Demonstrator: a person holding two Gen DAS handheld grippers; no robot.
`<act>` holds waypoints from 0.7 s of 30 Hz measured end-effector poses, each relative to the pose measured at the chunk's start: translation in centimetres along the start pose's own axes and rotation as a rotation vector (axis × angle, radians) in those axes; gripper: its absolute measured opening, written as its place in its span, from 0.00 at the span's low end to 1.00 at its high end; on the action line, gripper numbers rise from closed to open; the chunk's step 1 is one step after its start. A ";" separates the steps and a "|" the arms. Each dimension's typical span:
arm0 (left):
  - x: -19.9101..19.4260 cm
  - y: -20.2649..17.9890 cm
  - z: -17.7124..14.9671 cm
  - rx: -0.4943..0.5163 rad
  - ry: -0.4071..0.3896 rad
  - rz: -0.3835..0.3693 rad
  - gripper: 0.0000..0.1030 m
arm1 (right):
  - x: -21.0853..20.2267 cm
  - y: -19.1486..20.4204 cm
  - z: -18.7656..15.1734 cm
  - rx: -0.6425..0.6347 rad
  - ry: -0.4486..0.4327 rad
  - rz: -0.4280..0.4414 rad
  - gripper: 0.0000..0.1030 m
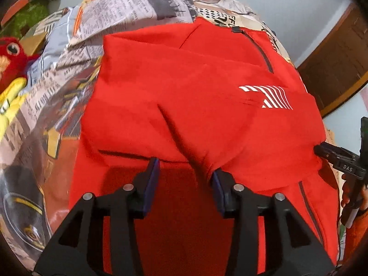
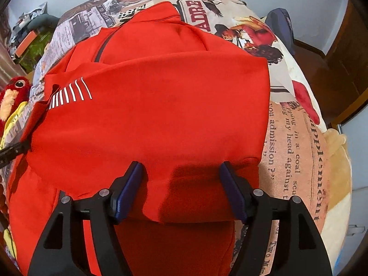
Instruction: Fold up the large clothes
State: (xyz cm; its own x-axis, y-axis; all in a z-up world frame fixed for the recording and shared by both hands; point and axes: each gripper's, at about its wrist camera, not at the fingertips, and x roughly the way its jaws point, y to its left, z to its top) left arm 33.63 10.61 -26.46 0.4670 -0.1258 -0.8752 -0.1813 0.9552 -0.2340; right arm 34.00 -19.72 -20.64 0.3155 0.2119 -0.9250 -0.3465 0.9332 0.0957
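Note:
A red zip jacket (image 1: 184, 96) with a white striped logo (image 1: 266, 96) lies partly folded on a bed; it also fills the right wrist view (image 2: 156, 105). My left gripper (image 1: 185, 174) is open just above the jacket's folded near edge, its jaws wide apart with nothing between them. My right gripper (image 2: 181, 177) is open over the jacket's right side, with cloth lying between and under its blue pads (image 2: 232, 191) but not pinched. The right gripper also shows at the right edge of the left wrist view (image 1: 322, 149).
The bed has a newspaper-print cover (image 1: 128, 11), seen again in the right wrist view (image 2: 292, 142). Red and yellow plush toys (image 1: 11, 59) lie at the left. A dark wooden door (image 1: 338, 57) stands at the right.

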 end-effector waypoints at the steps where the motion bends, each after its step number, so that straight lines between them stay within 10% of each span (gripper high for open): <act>1: 0.1 -0.5 0.2 0.023 0.002 0.007 0.41 | 0.0 0.0 0.0 0.000 0.000 -0.002 0.65; 9: 2.4 -3.5 4.3 0.243 0.021 0.170 0.43 | -0.2 1.3 0.4 -0.021 0.051 -0.039 0.65; 19: 4.6 -3.9 8.6 0.200 0.051 0.160 0.42 | -0.2 2.0 0.0 -0.011 0.054 -0.064 0.65; 21: 4.6 -3.7 9.2 0.192 0.049 0.158 0.30 | -0.2 2.1 0.1 -0.012 0.054 -0.066 0.66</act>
State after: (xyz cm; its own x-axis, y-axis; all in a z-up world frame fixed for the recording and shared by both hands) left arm 44.39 8.97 -25.75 0.4025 0.0207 -0.9152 -0.0783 0.9969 -0.0119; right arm 33.28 -17.77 -20.26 0.2901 0.1340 -0.9476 -0.3368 0.9411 0.0299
